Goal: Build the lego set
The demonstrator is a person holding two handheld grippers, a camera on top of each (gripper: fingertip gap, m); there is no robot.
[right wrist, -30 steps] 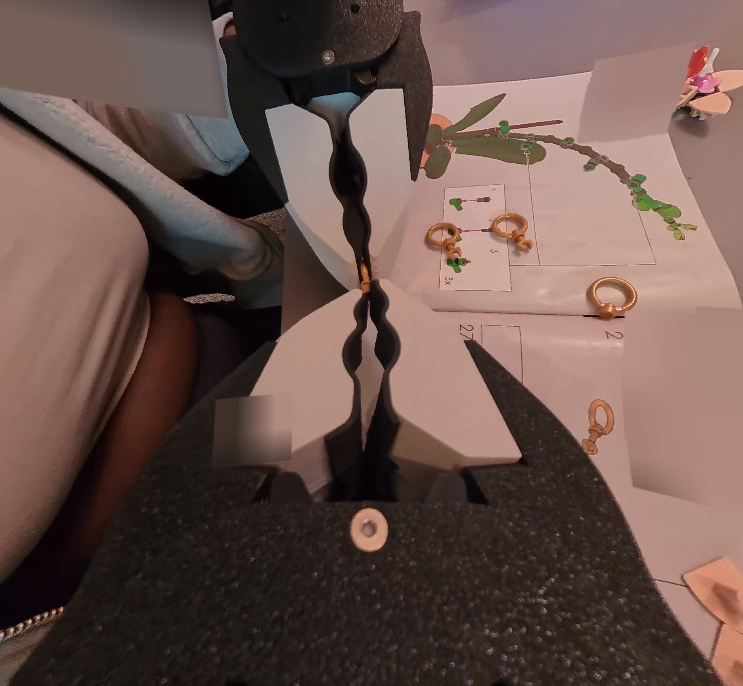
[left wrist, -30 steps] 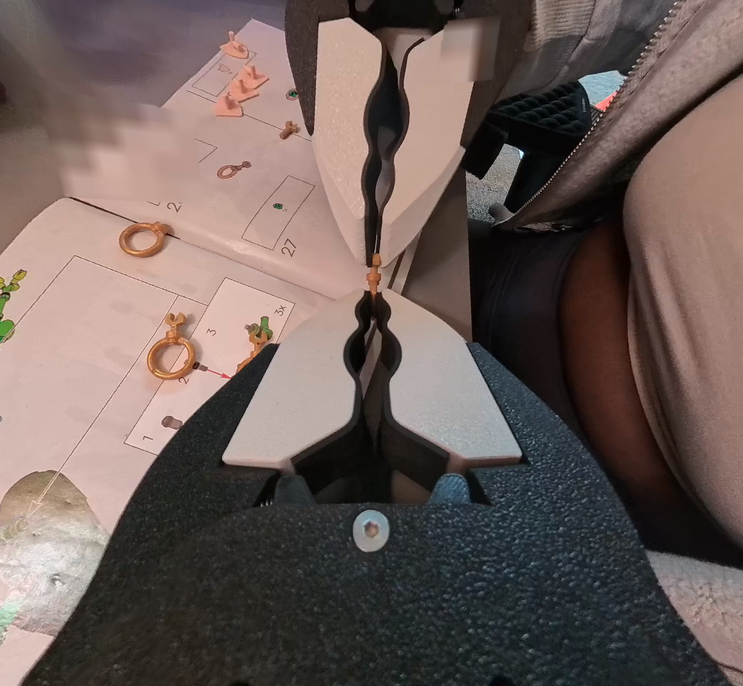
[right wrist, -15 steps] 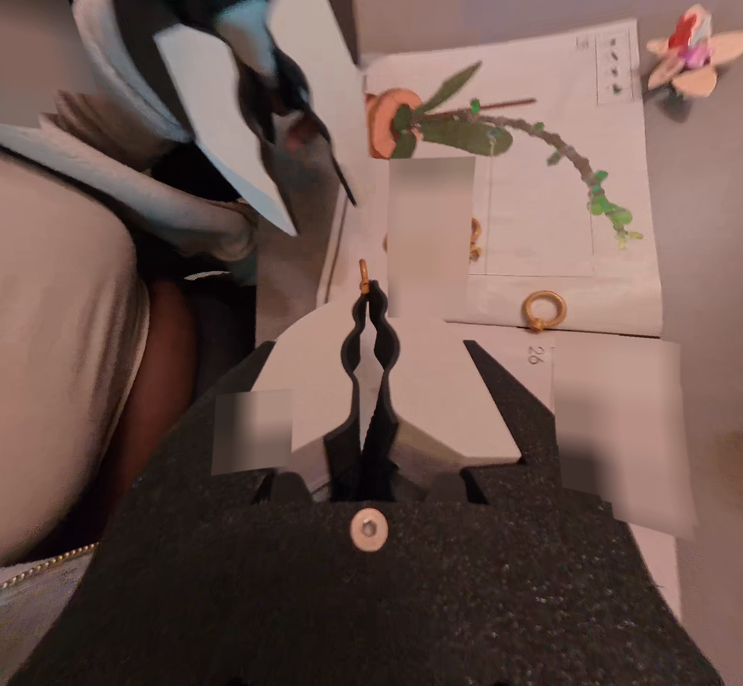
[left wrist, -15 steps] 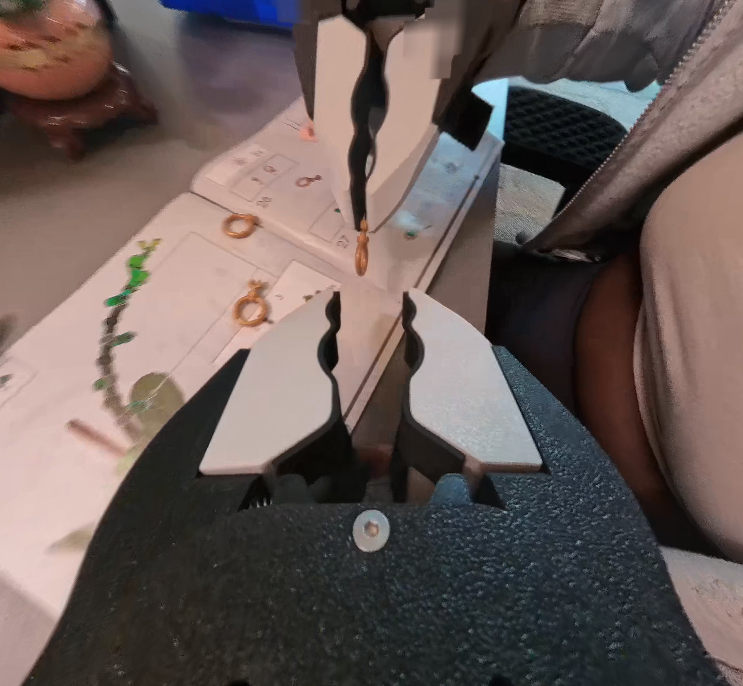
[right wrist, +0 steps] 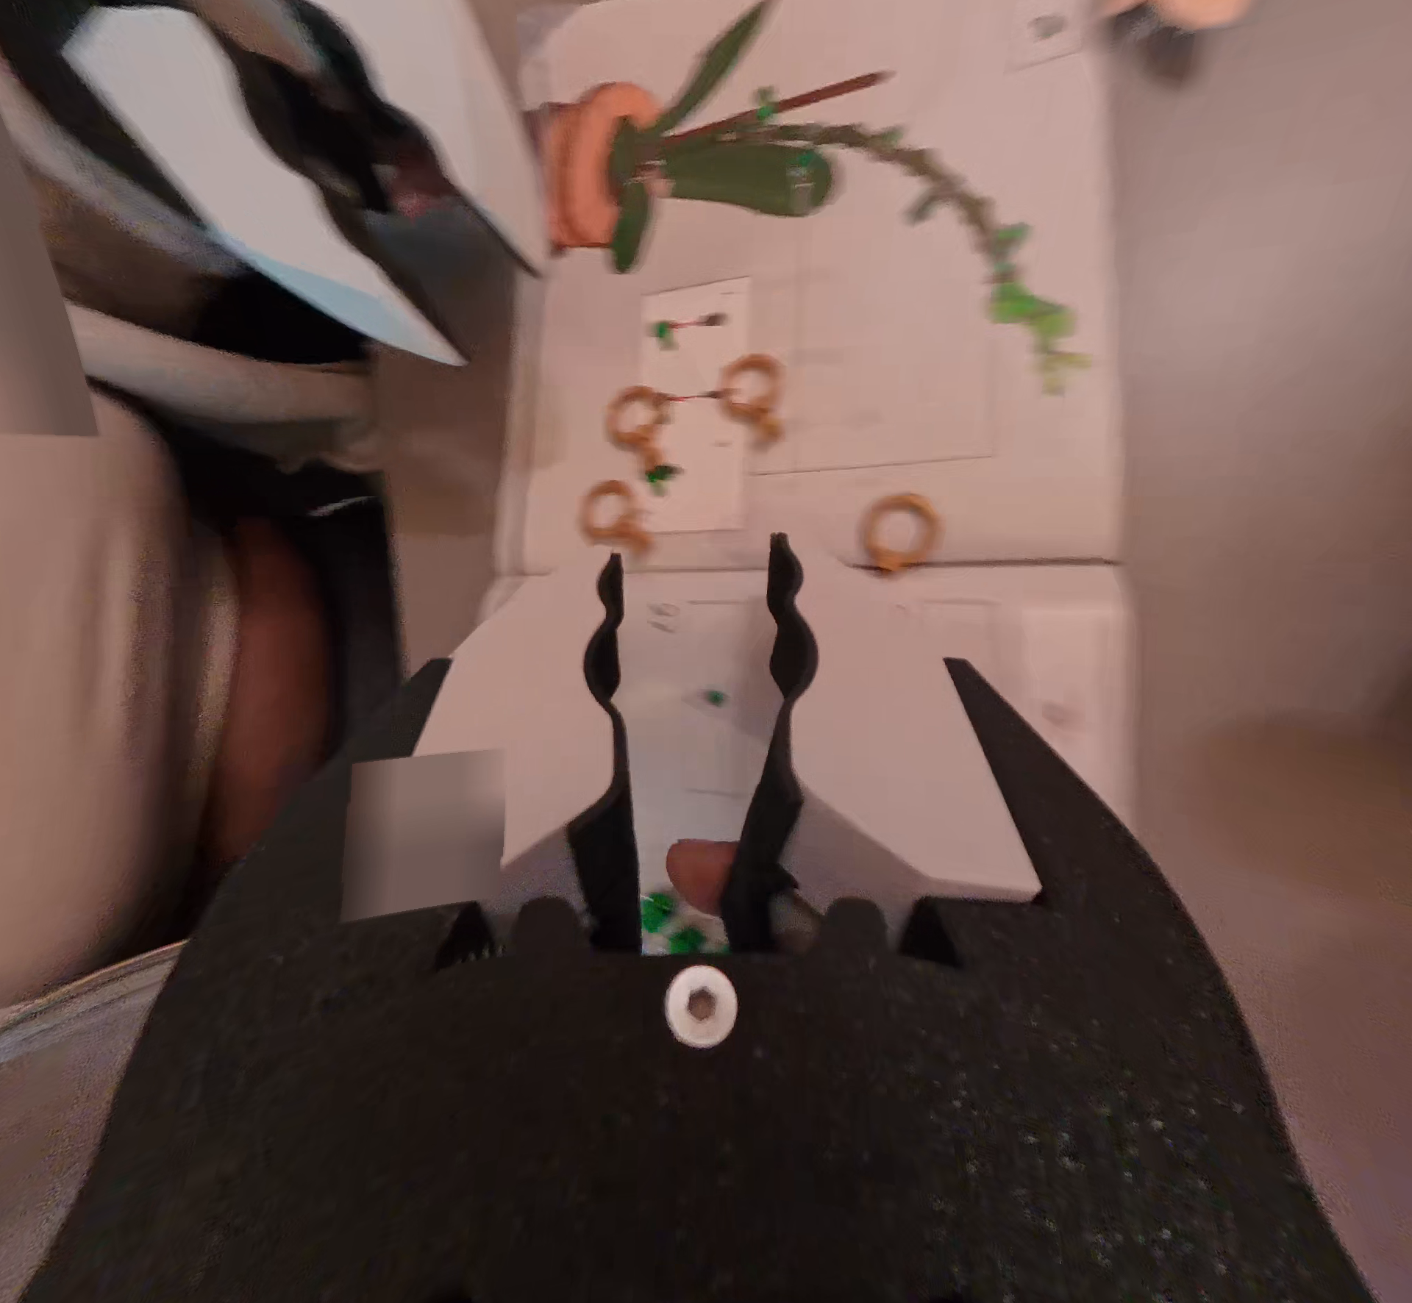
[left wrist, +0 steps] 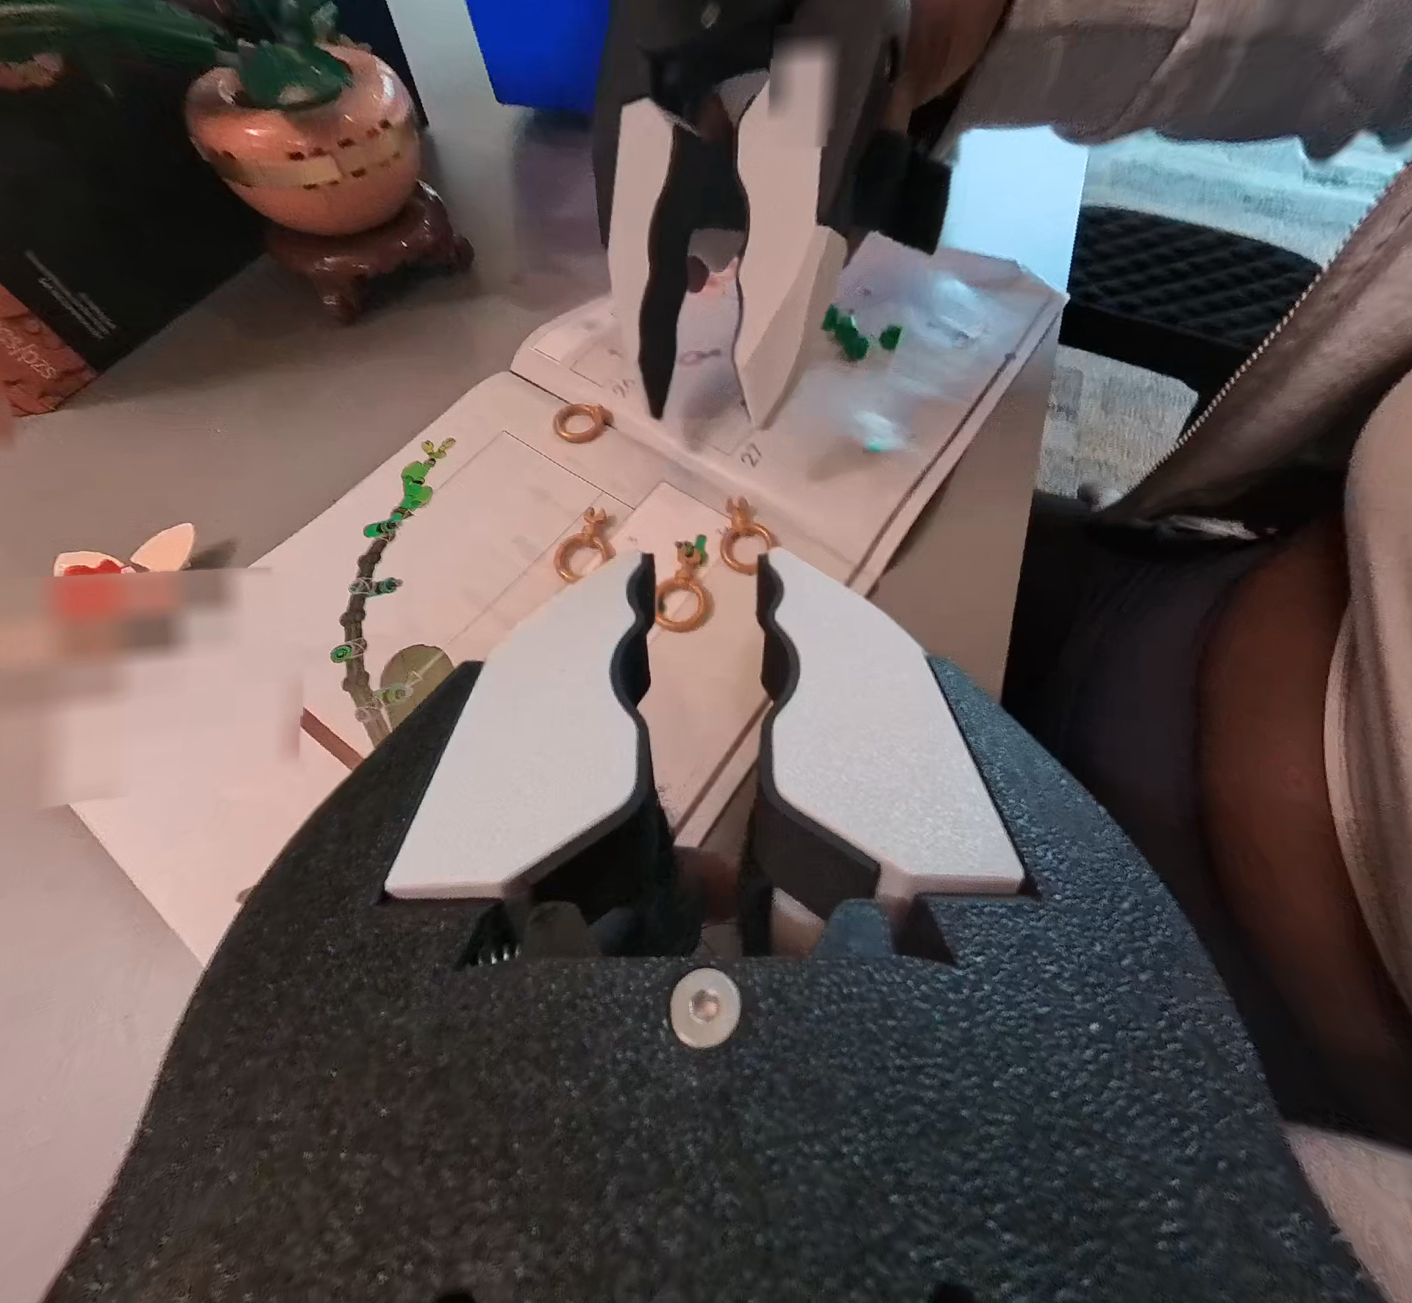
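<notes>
In the left wrist view my left gripper (left wrist: 707, 567) is open and empty, low over the open instruction booklet (left wrist: 489, 495). My right gripper (left wrist: 703, 414) hangs farther off over the booklet's fold, open and empty. Several small gold ring pieces lie on the page: one at the fold (left wrist: 582, 422), one with a clip (left wrist: 581, 552), one with a green bit between my left fingertips (left wrist: 682, 602), and one just right of it (left wrist: 745, 540). The right wrist view is blurred: the right gripper (right wrist: 695, 552) is open above the page, with a gold ring (right wrist: 611, 514) just left of its tips.
A built pink pot with green leaves (left wrist: 306, 151) stands at the back left beside a dark box (left wrist: 76, 235). A clear bag with green pieces (left wrist: 863, 342) lies on the booklet's far page. A flower piece (left wrist: 145, 556) lies left. The person's lap (left wrist: 1146, 731) is right.
The grippers were shut tip to tip on one small gold piece. The left opened and drew back. The right carried the ring over the booklet and has opened; the ring lies on the page.
</notes>
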